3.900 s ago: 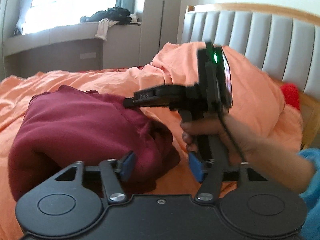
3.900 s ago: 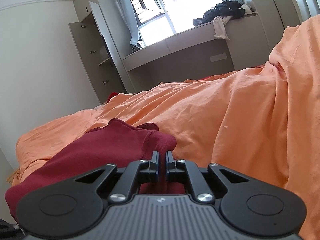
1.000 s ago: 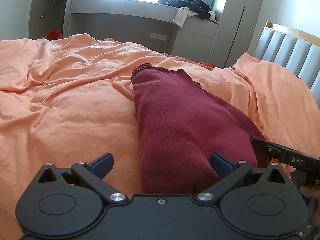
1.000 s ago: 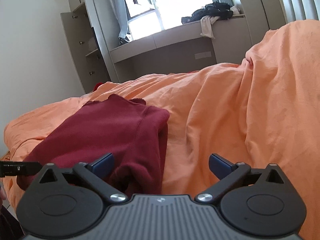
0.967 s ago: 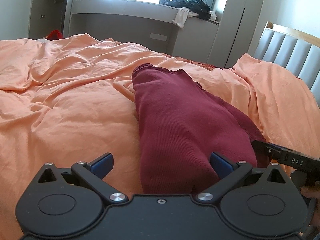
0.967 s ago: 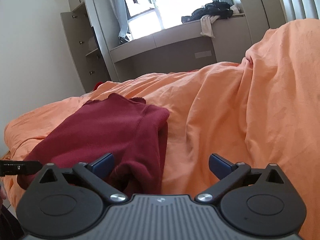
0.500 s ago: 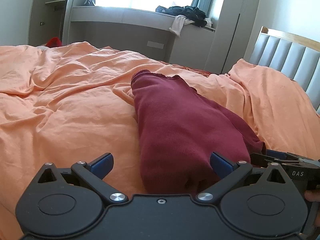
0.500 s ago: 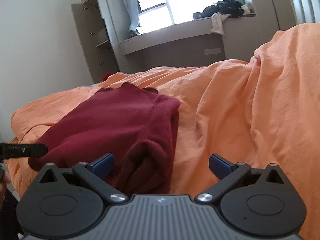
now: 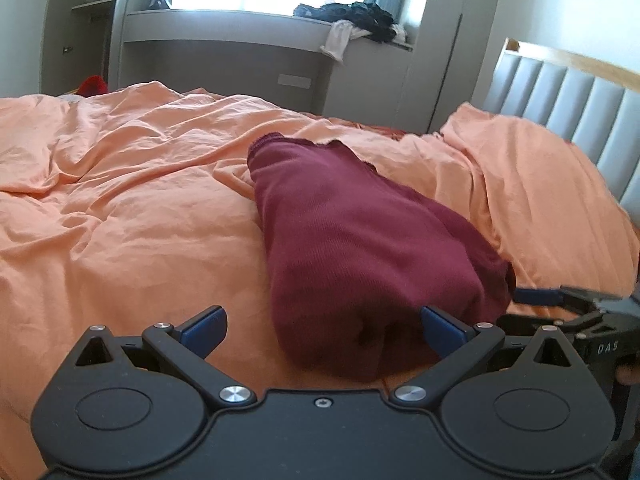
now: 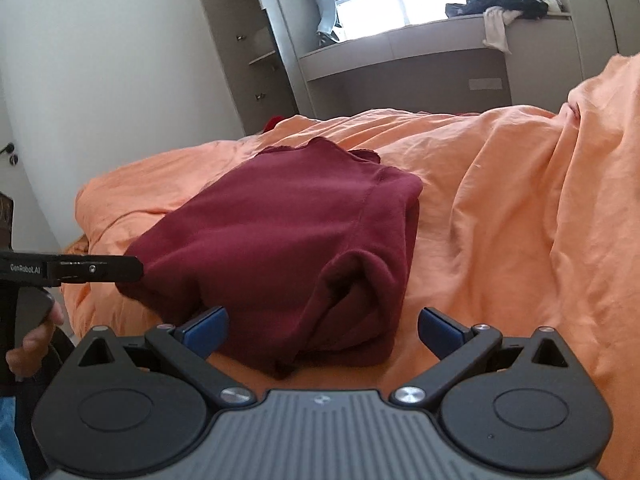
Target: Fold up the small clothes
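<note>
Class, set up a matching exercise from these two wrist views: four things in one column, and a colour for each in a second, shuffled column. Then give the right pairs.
Things:
1. folded garment
2. duvet
3. headboard panels
4. finger pads of the right hand-held gripper

Colours:
A. blue
B. pale grey
C. dark red
D. orange

Pairs: 1-C, 2-D, 3-B, 4-A
</note>
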`<state>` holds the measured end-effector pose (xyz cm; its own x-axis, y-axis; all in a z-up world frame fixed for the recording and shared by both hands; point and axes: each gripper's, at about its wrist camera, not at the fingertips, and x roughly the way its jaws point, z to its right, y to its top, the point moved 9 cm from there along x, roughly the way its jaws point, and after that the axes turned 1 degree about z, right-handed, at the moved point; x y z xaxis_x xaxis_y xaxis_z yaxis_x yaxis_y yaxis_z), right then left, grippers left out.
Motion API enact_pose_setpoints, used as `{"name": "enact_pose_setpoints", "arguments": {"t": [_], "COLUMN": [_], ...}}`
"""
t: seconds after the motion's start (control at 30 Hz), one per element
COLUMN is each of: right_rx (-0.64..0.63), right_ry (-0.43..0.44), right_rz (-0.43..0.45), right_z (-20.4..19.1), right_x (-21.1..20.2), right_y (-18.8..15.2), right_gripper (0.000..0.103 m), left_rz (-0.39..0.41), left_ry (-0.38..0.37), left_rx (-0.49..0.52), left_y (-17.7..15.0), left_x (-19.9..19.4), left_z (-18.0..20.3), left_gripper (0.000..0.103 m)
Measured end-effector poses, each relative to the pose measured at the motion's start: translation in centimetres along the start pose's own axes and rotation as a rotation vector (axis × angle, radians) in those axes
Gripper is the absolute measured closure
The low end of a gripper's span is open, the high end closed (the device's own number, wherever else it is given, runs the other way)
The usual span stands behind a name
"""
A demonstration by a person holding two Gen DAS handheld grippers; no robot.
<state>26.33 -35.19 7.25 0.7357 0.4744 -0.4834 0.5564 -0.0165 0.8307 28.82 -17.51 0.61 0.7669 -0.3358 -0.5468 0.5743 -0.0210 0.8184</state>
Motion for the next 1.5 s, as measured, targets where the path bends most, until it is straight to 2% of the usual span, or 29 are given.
{"name": "enact_pose_setpoints", "arguments": {"t": [0.2, 0.43, 0.7, 0.83, 0.97, 1.17, 1.27, 1.4, 1.5], "right_rx": [-0.029, -0.084, -0.118, -0.091, -0.042, 0.120, 0.181, 0.182, 0.262], "right_ry": [-0.005, -0.007, -0.020, -0.032, -0.056, -0.075, -0.094, -0.147, -0.109], "right_rz": [-0.026, -0.082, -0.117, -0.092, -0.050, 0.108, 0.113, 0.117, 0.176], "right_z": [-1.1, -2.1, -2.4, -1.6, -0.3, 2.5, 4.0, 5.6, 7.0], "right_x": [-0.7, -1.2, -2.0, -2.5, -2.5, -2.1, -0.6, 1.5, 2.2], "right_y": [-1.4, -3.2, -4.4, -3.9, -2.6, 1.2, 2.5, 4.2, 5.5], "right_gripper": [0.000, 0.000, 0.000, 0.000, 0.000, 0.000, 0.000, 0.000, 0.000], "left_rz": [-0.007, -0.062, -0.108, -0.125, -0.117, -0.053, -0.022, 0.004, 0.008], "left_ry": [0.003, 0.007, 0.033, 0.030, 0.023, 0.011, 0.026, 0.000, 0.006], "left_rx": [0.034, -0.008, 0.107, 0.124, 0.094, 0.043, 0.053, 0.045, 0.053], "left_y": [-0.8, -3.3, -6.4, -6.5, -5.5, -2.1, 0.4, 3.8, 5.8], "left_x": [-0.8, -2.0, -2.6, -2.1, -1.8, -1.5, -0.8, 0.2, 1.7], "left_z": [0.6, 1.2, 2.5, 2.6, 2.0, 1.0, 1.0, 1.5, 1.8], "left_gripper": [0.000, 0.000, 0.000, 0.000, 0.000, 0.000, 0.000, 0.000, 0.000]}}
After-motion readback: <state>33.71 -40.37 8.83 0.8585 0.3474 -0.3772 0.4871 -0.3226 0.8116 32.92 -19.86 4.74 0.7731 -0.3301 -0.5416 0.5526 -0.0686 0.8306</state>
